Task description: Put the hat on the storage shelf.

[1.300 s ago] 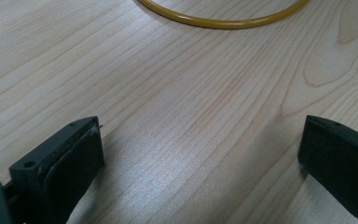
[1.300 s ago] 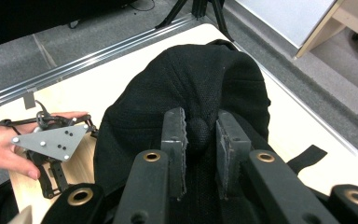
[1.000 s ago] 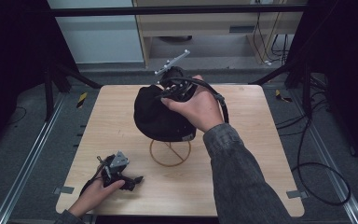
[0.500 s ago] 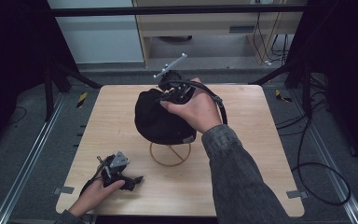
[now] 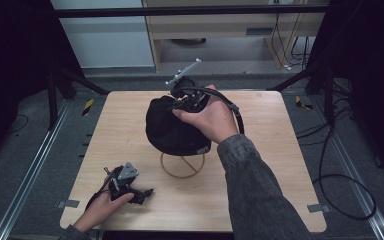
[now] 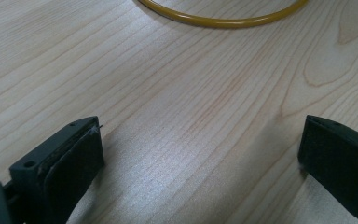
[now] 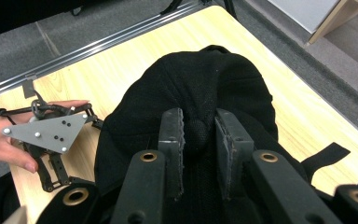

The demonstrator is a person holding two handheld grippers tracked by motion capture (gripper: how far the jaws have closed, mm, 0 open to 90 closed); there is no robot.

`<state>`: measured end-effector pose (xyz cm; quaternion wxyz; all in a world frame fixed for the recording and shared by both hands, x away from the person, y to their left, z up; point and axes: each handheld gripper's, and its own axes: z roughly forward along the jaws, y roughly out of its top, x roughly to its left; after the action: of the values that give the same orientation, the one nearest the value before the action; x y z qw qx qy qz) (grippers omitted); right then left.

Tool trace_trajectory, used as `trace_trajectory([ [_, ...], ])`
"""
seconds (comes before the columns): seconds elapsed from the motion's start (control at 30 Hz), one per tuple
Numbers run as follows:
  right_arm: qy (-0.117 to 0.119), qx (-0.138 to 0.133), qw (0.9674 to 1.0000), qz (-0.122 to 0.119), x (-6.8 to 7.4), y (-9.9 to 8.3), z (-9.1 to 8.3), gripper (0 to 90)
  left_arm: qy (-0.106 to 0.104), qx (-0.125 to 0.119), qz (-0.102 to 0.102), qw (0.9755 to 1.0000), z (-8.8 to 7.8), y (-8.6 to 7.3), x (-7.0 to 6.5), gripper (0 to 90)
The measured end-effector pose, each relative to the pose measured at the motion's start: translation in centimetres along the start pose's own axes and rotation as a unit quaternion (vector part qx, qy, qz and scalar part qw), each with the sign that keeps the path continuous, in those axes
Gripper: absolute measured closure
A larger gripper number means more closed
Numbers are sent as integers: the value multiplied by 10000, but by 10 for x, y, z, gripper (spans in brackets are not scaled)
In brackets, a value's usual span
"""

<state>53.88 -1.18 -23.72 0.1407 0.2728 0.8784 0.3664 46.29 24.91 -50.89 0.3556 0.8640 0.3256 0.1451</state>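
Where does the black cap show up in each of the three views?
High view: black cap at table centre, on the yellow wire stand, under the right gripper.
Left gripper view: not in it.
Right gripper view: cap at centre, pinched between the jaws.
Shared landmark: the wooden table.

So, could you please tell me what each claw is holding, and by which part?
The right claw pinches a fold of fabric at the crown of the black cap. The left claw is open over the table, holding nothing.
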Motion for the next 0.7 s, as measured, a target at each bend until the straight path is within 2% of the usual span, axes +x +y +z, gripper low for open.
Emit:
trace_trajectory([
  [0.4,-11,-7,10000,-17,0,-2,1,725,1,1,1,10000,0,0,0,0],
  [0.7,-31,-2,10000,-68,3,-6,-2,670,-4,1,0,10000,0,0,0,0],
])
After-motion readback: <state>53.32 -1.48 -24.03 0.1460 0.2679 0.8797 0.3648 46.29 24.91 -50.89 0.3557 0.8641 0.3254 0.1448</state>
